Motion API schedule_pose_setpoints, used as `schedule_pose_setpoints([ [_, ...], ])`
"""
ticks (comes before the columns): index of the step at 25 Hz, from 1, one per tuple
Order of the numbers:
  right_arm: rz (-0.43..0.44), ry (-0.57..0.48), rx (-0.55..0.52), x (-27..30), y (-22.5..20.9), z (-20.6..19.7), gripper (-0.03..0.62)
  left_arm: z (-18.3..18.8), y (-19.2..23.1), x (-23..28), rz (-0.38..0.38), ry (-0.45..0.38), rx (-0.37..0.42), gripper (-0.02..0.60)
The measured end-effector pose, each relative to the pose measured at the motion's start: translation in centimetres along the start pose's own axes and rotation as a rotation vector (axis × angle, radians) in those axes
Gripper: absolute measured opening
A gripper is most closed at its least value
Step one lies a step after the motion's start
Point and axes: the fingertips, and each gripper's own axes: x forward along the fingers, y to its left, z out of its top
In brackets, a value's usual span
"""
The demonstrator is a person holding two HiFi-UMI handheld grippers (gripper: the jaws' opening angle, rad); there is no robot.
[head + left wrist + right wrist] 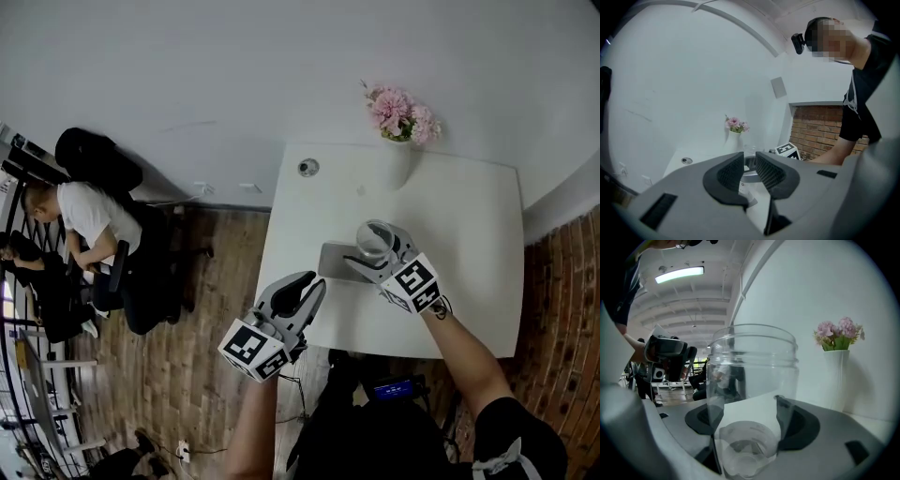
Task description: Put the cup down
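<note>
Gripping the clear cup (750, 380) over the desk (469, 262), the right claw (378, 249) could topple it by releasing before its base sits flat; the left claw (750, 165) stands slightly parted, empty.

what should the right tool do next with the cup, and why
Probably ease the right tool straight down until the clear cup rests its base on the white table, and only then open. The cup stands upright and is clamped between the pads, and it seems to hang just above bare tabletop, away from the flower vase.
</note>
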Motion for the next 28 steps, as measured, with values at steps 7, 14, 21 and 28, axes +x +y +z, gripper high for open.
schedule_pose_setpoints([
  [7,0.004,-0.006,-0.023,0.9,-0.1,-1.2,0.36,0.4,1.6,0.3,0.009,-0.007,-0.004,0.086],
  [14,0.023,-0.052,-0.118,0.2,1.5,-1.6,0.359,0.6,2.1,-0.1,0.018,-0.006,-0.002,0.086],
  [21,0.017,-0.084,-0.1,0.0,1.7,-1.8,0.359,0.6,2.2,0.0,0.019,-0.008,-0.01,0.086],
  [28,0.009,-0.065,-0.083,0.0,1.3,-2.3,0.36,1.1,2.0,-0.2,0.017,-0.018,-0.003,0.086],
])
